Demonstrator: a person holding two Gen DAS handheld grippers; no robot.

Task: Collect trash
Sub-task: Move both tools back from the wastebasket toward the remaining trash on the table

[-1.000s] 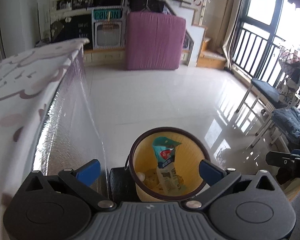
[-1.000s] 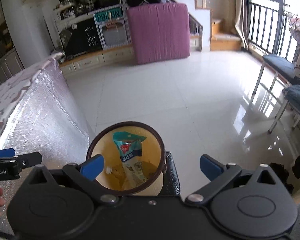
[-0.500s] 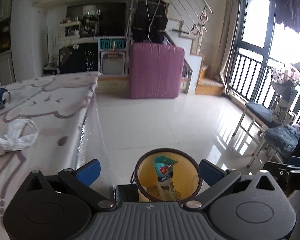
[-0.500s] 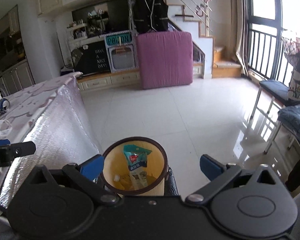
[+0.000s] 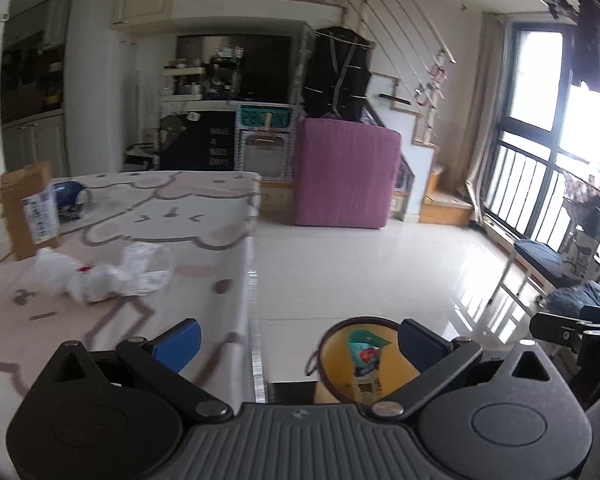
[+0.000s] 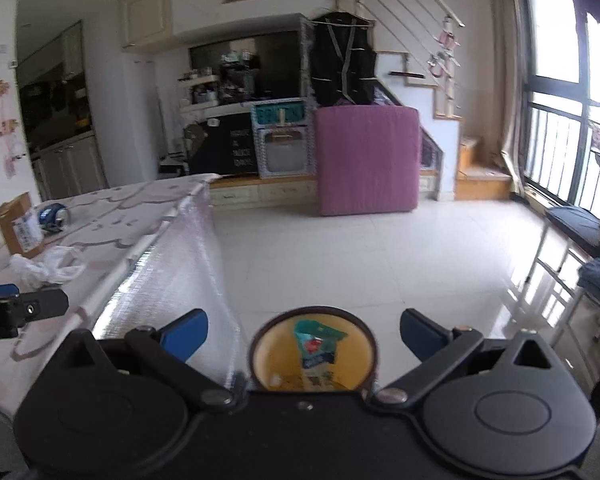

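Both grippers, left [image 5: 298, 340] and right [image 6: 304, 330], hang open and empty above the bin [image 6: 314, 350], which already holds a packet [image 6: 318, 344]; the next pickup looks best made by the left, reaching far-left to the crumpled bag [image 5: 104, 272] on the table [image 5: 204, 200], pinching a bunched fold

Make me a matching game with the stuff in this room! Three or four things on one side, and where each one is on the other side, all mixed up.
Things:
1. green packet
2. crumpled plastic bag
3. cardboard box
4. purple mattress

Places:
A. standing on the floor by the stairs
B. inside the yellow bin
C. upright on the table, far left
D. lying on the table, nearer the edge

Pairs: 1-B, 2-D, 3-C, 4-A
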